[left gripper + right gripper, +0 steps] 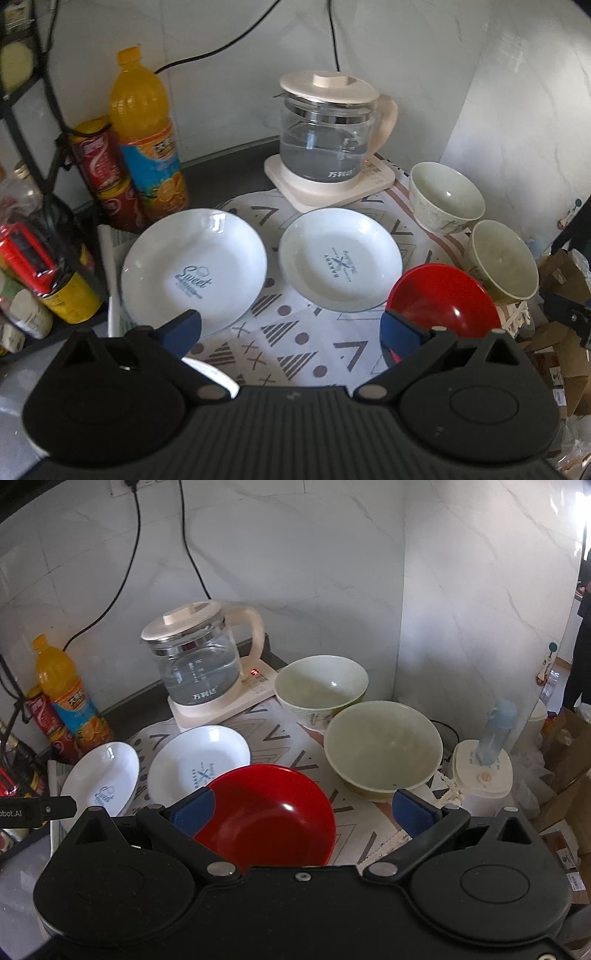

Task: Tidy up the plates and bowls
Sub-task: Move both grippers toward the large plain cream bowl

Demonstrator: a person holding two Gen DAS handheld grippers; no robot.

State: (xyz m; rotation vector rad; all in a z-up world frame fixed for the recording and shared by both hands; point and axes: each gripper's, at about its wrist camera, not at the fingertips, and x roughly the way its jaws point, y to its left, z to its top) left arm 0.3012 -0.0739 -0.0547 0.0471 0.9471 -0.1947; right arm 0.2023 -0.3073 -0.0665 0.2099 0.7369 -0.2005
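Observation:
Two white plates lie side by side on a patterned mat: the "Sweet" plate on the left, the "Bakery" plate on the right. A red bowl sits to their right. Behind it stand two pale green bowls, a nearer one and a farther one. My left gripper is open, hovering over the mat in front of the plates. My right gripper is open, and the red bowl shows between its blue fingers.
A glass kettle on a cream base stands at the back by the wall. An orange juice bottle and a red can stand at the left beside a black rack. Cardboard boxes lie beyond the counter's right edge.

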